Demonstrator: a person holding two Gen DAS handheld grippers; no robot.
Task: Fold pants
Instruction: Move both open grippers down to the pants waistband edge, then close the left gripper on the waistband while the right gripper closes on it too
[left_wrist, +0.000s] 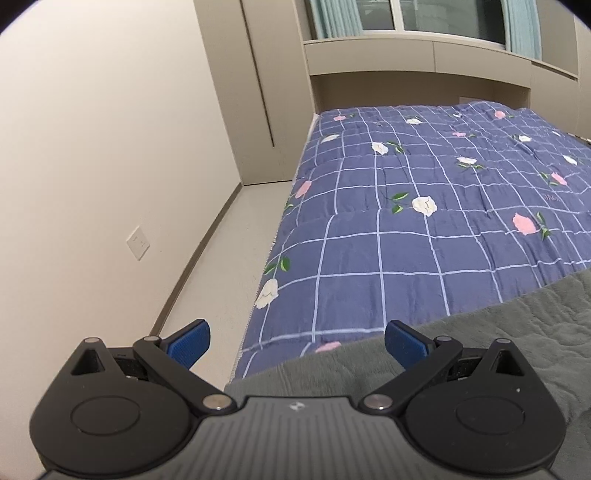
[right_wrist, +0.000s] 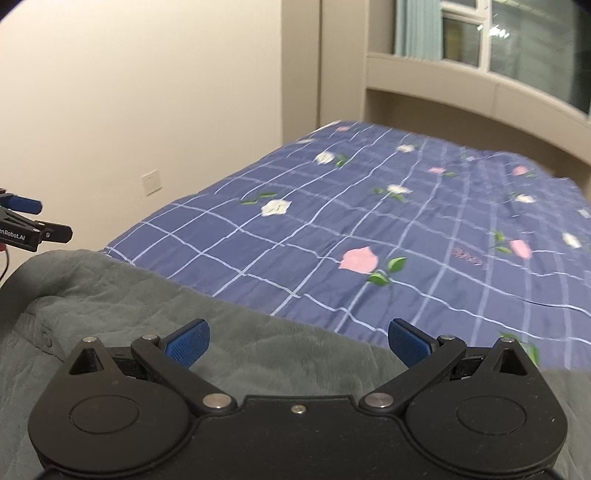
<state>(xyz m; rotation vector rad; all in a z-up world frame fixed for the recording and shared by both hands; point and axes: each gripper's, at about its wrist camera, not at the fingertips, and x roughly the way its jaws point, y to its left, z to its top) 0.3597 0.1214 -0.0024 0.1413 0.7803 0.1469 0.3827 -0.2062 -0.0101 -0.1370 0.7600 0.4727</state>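
Note:
Grey-green fleece pants (left_wrist: 517, 332) lie on the near end of a bed, and also fill the lower part of the right wrist view (right_wrist: 147, 306). My left gripper (left_wrist: 297, 343) is open and empty above the pants' left edge, by the bed's left side. My right gripper (right_wrist: 298, 341) is open and empty above the pants. The left gripper also shows at the far left of the right wrist view (right_wrist: 33, 221), held above the pants. A button (right_wrist: 46, 338) shows on the fabric near the left.
The bed is covered by a blue checked quilt with flowers (left_wrist: 443, 206), also seen in the right wrist view (right_wrist: 369, 221). A cream wall with a socket (left_wrist: 137, 243) and a floor strip (left_wrist: 221, 266) lie left of the bed. Cabinets and a window (left_wrist: 406, 22) stand behind.

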